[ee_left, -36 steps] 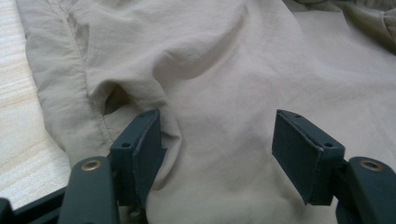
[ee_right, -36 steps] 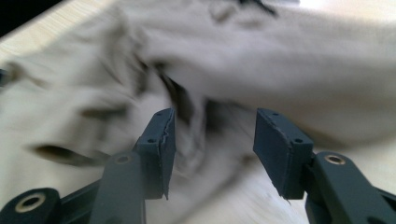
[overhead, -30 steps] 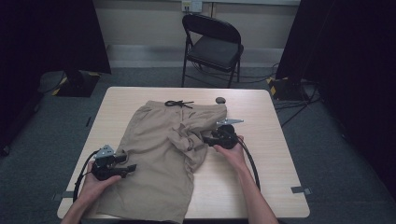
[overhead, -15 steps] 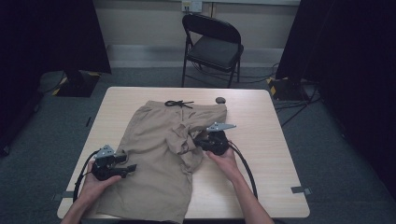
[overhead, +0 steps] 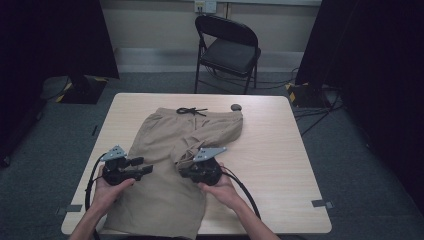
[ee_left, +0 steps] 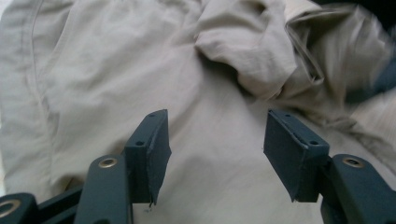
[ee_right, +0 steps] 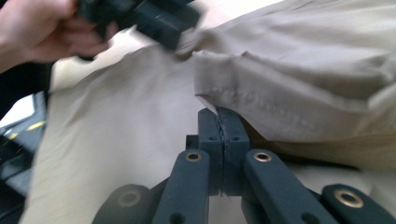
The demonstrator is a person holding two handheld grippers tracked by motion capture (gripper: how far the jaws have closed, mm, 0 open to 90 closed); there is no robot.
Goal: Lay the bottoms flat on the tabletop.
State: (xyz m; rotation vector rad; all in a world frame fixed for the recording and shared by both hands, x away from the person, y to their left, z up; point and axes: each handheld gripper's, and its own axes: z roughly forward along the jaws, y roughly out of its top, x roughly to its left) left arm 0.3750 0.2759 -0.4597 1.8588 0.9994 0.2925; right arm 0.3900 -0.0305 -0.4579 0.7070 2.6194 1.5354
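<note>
Khaki shorts (overhead: 165, 145) lie flat on the wooden table (overhead: 280, 150), waistband at the far side with a black drawstring (overhead: 190, 111). My right gripper (overhead: 184, 172) is shut on the hem of the shorts' right leg (ee_right: 261, 102), and that leg is folded leftward over the middle. In the right gripper view the jaws (ee_right: 223, 126) meet on the hem's corner. My left gripper (overhead: 143, 166) hovers over the left leg, pointing right. Its jaws (ee_left: 217, 149) have just been closing a little and stand open, with nothing between them and the fabric (ee_left: 116, 70) below.
A black folding chair (overhead: 230, 50) stands beyond the table's far edge. A small dark round object (overhead: 236, 107) lies near the waistband at the far side. Bare tabletop extends to the right of the shorts. Cables trail from both grippers toward the near edge.
My right gripper has shut on the right leg's hem and carried it left across the shorts. My left gripper has lifted slightly and its jaws have narrowed.
</note>
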